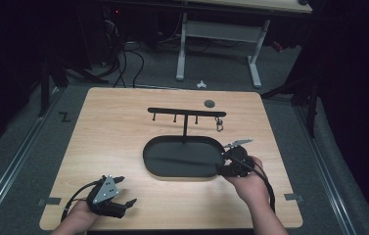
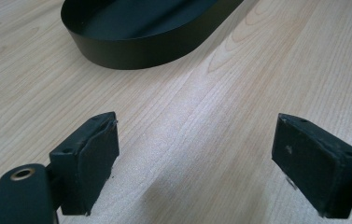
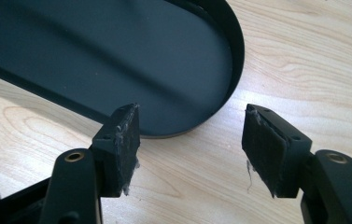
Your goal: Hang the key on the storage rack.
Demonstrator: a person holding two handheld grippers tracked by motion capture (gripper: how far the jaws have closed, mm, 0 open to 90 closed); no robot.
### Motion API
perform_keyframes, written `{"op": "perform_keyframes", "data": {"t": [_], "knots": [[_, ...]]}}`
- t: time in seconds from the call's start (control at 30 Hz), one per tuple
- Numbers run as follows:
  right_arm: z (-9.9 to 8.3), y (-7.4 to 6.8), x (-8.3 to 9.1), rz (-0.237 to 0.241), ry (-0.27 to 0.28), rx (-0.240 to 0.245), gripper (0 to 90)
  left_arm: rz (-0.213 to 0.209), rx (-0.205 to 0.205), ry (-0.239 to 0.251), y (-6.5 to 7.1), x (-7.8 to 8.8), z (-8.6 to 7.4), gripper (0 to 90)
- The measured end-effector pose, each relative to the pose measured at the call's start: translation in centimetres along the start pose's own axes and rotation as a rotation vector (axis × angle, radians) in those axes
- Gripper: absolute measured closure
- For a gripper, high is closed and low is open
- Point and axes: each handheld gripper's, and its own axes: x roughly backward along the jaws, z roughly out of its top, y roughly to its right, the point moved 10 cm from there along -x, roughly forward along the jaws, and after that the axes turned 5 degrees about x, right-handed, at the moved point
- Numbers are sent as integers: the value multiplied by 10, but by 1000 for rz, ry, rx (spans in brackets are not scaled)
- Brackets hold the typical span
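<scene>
Nearby, right hand-held gripper beside tray rim

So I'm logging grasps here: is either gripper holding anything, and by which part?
Nothing is held. The left gripper is open over bare table; the right gripper is open beside the black oval tray, not touching it.

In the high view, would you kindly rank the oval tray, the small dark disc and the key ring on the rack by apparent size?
1. The black oval tray, by far the largest.
2 and 3. The small dark disc and the key ring hanging from the rack look about alike; both are tiny here, so I would not rank them.
</scene>
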Motion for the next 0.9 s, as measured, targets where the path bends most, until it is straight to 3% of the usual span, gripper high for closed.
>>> {"op": "perform_keyframes", "data": {"t": [0.43, 0.53, 0.6, 0.67, 0.73, 0.9], "knots": [[-55, 1, -11, -1, 177, -75, 340, 3, 9, 2, -1, 0, 0, 153], [-71, -4, -13, -23, 256, -83, 338, 4, 9, 2, -1, 0, 0, 153], [-82, -5, -13, -69, 332, -55, 350, 4, 9, 3, -1, 0, 0, 153], [-89, -9, -10, -39, 342, -62, 340, 4, 12, 2, -2, 0, 0, 153], [-87, -7, -4, -57, 381, -48, 343, 4, 12, 4, -2, 0, 0, 153], [-88, -2, -10, -66, 377, -73, 342, 5, 5, 0, -1, 0, 0, 153]]}}
